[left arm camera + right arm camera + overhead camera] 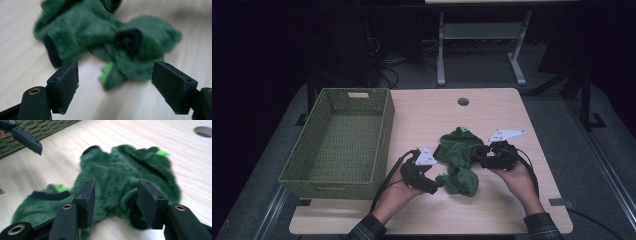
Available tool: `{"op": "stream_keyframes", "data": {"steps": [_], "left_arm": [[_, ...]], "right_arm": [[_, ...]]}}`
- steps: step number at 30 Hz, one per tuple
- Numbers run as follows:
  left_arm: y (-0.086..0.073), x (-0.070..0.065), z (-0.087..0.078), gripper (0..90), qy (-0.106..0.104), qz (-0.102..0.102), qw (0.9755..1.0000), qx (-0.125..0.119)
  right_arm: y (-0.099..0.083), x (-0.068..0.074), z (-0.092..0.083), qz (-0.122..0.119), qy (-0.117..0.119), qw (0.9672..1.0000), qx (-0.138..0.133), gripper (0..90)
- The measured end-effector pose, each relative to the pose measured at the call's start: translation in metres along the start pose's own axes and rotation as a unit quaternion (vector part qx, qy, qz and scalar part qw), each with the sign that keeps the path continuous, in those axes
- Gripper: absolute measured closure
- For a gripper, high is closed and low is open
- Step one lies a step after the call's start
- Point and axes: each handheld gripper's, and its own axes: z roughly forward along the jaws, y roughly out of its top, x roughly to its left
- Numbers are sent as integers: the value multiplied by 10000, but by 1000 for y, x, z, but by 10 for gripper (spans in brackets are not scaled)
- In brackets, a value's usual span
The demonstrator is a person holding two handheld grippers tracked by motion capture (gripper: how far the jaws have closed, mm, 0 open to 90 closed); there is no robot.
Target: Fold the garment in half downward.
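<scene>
Fleece garment (458, 160), green, soft and light, lies crumpled at centre frame on the table (492, 210); best pinched at a fold. Left gripper (432, 187) gapes empty; right gripper (479, 156) half-open, straddling fabric unpinched.

Green fleece garment (100, 32) (blurred) on pale table (20, 50) beyond parted jaws

- One green fuzzy garment (458, 160), crumpled just right of the woven basket (338, 145); it looks like a single piece, though the folds make that hard to confirm.
- One woven basket, olive green, at the table's left edge.
- Two hand-held grippers: the left gripper (432, 186) between basket and garment, the right gripper (479, 157) on the garment's far side from the basket.
- Two bright green patches on the garment, one (163, 152) at its end away from the basket.
- One round hole (463, 101) in the table (492, 210), beyond the garment, right of the basket.
</scene>
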Motion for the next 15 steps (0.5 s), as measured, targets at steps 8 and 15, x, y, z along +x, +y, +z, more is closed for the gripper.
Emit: {"op": "stream_keyframes", "data": {"steps": [8, 15], "left_arm": [[25, 18, 7, 271, 114, 13, 9999, -59], [41, 33, 19, 346, 177, 23, 9998, -125]], "right_arm": [[5, -15, -3, 165, -186, 9993, -296, 484], [15, -27, 1, 287, -326, 9989, -188, 486]]}}
